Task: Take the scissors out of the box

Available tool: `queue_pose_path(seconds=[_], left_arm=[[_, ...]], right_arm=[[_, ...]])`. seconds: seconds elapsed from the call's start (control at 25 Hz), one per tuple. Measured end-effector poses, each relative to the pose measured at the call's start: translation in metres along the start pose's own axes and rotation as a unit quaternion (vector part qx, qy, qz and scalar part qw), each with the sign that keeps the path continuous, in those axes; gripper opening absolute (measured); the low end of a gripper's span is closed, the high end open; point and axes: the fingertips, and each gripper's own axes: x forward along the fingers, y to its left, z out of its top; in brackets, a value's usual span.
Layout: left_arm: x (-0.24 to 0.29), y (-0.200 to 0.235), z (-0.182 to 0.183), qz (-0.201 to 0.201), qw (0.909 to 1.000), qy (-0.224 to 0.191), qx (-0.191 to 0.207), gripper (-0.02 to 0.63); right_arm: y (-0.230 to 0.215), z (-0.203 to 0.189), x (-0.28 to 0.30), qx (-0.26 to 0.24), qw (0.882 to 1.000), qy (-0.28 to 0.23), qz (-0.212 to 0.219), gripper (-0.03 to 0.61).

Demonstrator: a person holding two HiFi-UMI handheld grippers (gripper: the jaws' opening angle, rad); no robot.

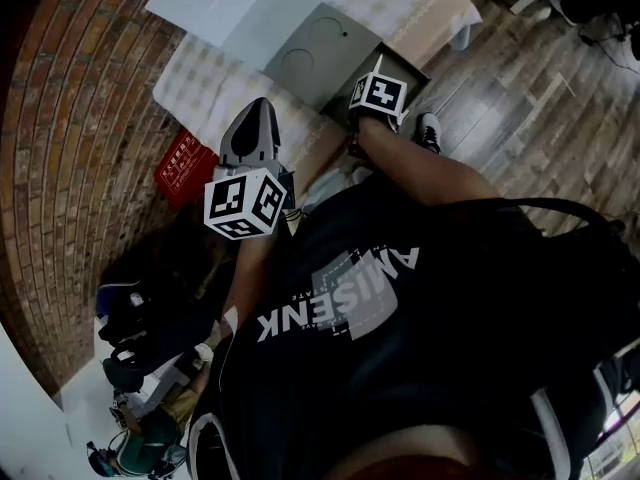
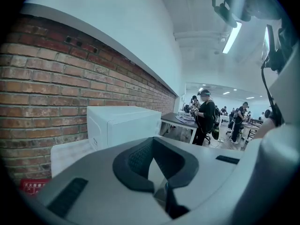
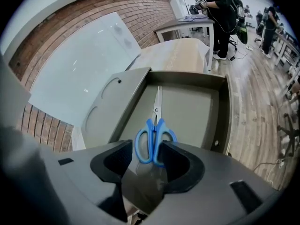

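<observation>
Blue-handled scissors (image 3: 155,128) lie flat on the floor of an open grey box (image 3: 192,111), blades pointing away from me. In the right gripper view my right gripper (image 3: 147,146) tilts steeply down into the box. It is open, and the blue handle loops lie at its fingertips with a gap beside the left pad. From the head view I see its marker cube (image 1: 378,93) over the box, beside the raised lid (image 1: 315,48). My left gripper (image 1: 262,106) hovers left of the box, shut and empty, pointing towards the brick wall.
The box sits on a table with a pale checked cloth (image 1: 215,83). A white appliance (image 2: 122,123) stands by the brick wall (image 2: 47,78). A red box (image 1: 183,166) lies on the floor. People (image 2: 204,116) stand far down the room.
</observation>
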Motion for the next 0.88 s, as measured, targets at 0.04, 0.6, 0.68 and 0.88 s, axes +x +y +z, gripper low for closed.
queue_pose_path(seconds=[0.04,0.6,0.68,0.88], left_arm=[[-0.001,0.001,-0.001,0.002,1.0000,0.000,-0.001,0.012],[-0.036,0.033,-0.005,0.047,0.9987,-0.014,-0.016,0.012],[-0.037,0.036,-0.005,0.048,0.9985,-0.018,-0.021,0.012],[-0.027,0.029,-0.008,0.035,0.9989,-0.019,-0.023,0.012]], right_arm=[[0.001,0.000,0.002,0.004,1.000,0.000,0.001,0.233],[-0.010,0.009,0.014,-0.030,0.994,-0.017,-0.102,0.209],[-0.013,0.008,0.013,-0.026,0.995,-0.014,-0.092,0.199],[-0.011,-0.003,0.011,0.016,0.999,0.023,-0.036,0.107]])
